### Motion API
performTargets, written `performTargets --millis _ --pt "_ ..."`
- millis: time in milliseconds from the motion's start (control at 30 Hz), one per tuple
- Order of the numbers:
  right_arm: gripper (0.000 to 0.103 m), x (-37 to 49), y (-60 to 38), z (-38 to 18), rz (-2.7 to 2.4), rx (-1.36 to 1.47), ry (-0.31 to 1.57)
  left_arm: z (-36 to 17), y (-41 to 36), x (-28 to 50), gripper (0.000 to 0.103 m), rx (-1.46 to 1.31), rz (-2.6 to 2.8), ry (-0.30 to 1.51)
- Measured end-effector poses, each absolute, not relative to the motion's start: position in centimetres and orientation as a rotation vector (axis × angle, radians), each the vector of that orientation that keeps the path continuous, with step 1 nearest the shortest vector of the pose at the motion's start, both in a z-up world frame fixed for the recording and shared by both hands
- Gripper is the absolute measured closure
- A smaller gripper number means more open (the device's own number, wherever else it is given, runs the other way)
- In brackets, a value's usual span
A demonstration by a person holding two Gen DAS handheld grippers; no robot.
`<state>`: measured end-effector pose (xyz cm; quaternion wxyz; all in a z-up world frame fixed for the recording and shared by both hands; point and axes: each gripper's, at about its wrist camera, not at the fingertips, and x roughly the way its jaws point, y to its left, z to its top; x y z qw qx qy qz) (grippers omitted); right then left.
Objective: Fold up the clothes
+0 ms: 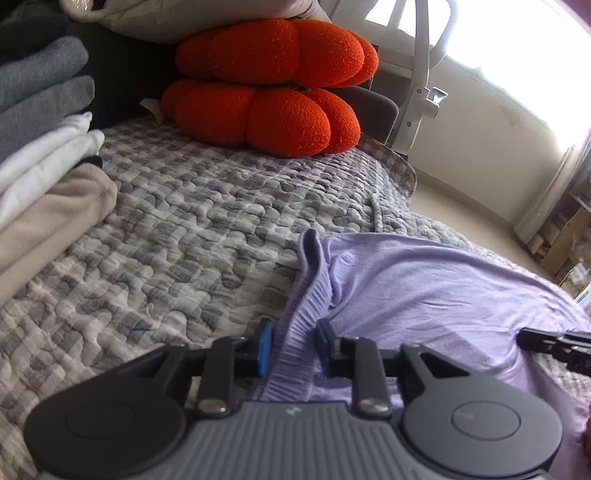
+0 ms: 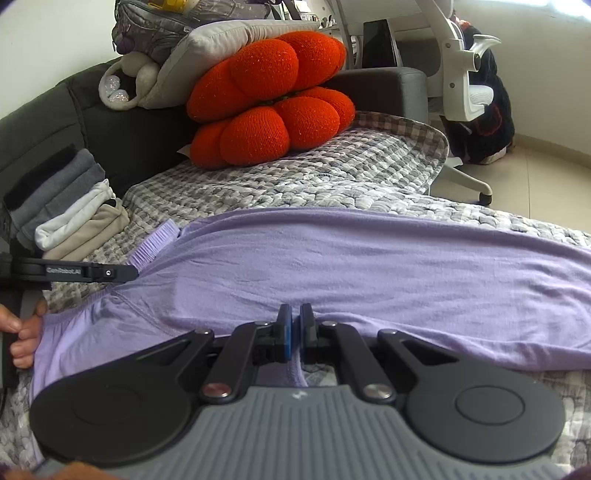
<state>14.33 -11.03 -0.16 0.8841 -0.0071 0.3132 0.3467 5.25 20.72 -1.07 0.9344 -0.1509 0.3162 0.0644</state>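
Quilt [image 1: 177, 229] bare ahead; folded stack [image 1: 48, 155] blocks left, orange cushions [image 1: 269, 85] behind

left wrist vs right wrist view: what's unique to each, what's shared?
Left wrist only: bright window, the left gripper with pads apart around the ribbed cuff.
Right wrist only: white office chair, grey quilted bag, a hand, the right gripper pinching the fabric edge.
Both: lilac knit top, orange pumpkin-shaped cushions, folded clothes stack, grey checked quilt.

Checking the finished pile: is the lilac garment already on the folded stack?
No: the lilac garment lies spread on the quilt, apart from the folded stack.
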Motion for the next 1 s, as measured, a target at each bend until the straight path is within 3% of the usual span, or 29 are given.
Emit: performTargets --millis 167,333,533,600,667,800,833,933,1000 --pt "0.099 14.0 -11.7 -0.1 0.681 -0.016 0.617 -1.0 21.2 5.0 0.095 -0.327 0.165 0.625" --pt "0.096 13.9 -11.7 -0.5 0.684 -0.016 0.611 -1.5 21.4 5.1 0.095 -0.333 0.172 0.62" --pt "0.091 13.8 -11.9 -0.6 0.694 -0.005 0.604 -1.0 22.8 5.0 0.087 -0.442 0.14 0.645" --pt "0.089 14.1 -12.3 -0.7 0.699 0.026 0.611 -0.3 23.0 5.0 0.077 -0.448 0.138 0.633" --pt "0.085 14.1 -12.6 -0.7 0.707 0.044 0.613 0.8 22.8 5.0 0.074 -0.422 0.139 0.608" --pt "0.074 13.7 -12.3 -0.6 0.723 0.024 0.601 1.9 22.6 6.8 0.059 -0.415 0.12 0.615" --pt "0.069 13.6 -12.3 -0.6 0.729 0.024 0.599 1.9 22.5 7.7 0.059 -0.413 0.118 0.629" --pt "0.066 13.6 -12.4 -0.6 0.737 0.035 0.599 0.6 22.3 10.4 0.059 -0.434 0.135 0.676" --pt "0.066 13.7 -12.6 -0.6 0.737 0.045 0.599 -0.4 22.2 11.1 0.068 -0.436 0.173 0.678"
